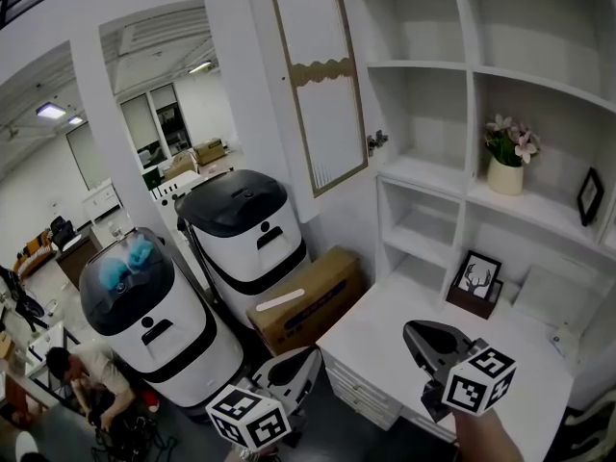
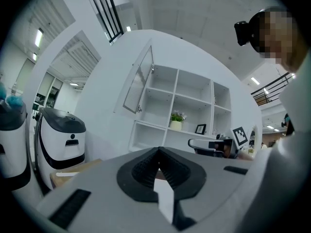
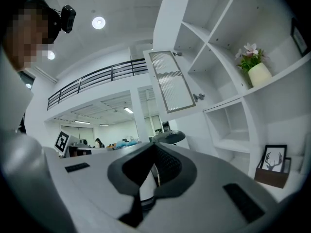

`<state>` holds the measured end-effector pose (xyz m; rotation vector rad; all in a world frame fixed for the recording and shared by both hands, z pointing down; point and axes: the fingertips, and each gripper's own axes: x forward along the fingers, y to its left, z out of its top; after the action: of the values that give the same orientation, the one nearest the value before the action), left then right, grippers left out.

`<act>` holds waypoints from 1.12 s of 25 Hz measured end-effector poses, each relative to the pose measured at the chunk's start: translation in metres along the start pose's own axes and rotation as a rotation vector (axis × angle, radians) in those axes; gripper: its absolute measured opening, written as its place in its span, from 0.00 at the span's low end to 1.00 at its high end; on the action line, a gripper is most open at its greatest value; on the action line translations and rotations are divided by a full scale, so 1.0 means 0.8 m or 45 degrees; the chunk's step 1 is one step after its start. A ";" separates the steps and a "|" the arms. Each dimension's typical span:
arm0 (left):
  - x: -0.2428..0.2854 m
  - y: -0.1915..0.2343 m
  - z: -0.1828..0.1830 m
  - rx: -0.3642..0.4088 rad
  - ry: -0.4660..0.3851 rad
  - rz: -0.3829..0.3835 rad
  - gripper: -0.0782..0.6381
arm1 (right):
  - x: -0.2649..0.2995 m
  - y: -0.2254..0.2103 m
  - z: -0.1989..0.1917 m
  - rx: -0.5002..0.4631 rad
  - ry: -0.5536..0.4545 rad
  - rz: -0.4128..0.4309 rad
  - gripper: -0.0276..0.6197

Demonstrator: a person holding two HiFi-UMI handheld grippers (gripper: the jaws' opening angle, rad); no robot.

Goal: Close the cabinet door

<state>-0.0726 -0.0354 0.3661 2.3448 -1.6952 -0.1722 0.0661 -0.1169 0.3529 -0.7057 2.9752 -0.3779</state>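
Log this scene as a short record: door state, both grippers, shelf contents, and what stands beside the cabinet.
cabinet door: open, swung out to the left of the shelf unit
left gripper: shut, empty, touching nothing
right gripper: shut, empty, touching nothing
shelf contents: flower pot, small dark frame
desk surface: deer picture, upright
beside the cabinet: cardboard box and two white-and-black machines on the floor under the door
task status: door not yet closed

Both held level & low, left gripper (image 1: 294, 372) & right gripper (image 1: 433, 346), jaws together, nothing between.
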 end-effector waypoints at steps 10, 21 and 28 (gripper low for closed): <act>0.000 0.074 0.007 -0.024 0.010 -0.002 0.12 | 0.073 0.007 -0.014 0.021 0.019 -0.012 0.05; -0.006 0.139 0.024 -0.037 -0.006 -0.050 0.12 | 0.137 0.026 -0.016 0.017 0.016 -0.044 0.05; -0.009 0.156 0.036 -0.040 -0.032 -0.088 0.12 | 0.155 0.044 -0.007 -0.017 0.006 -0.053 0.05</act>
<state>-0.1962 -0.0695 0.3708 2.3891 -1.6120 -0.2405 -0.0608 -0.1406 0.3495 -0.7706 2.9740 -0.3631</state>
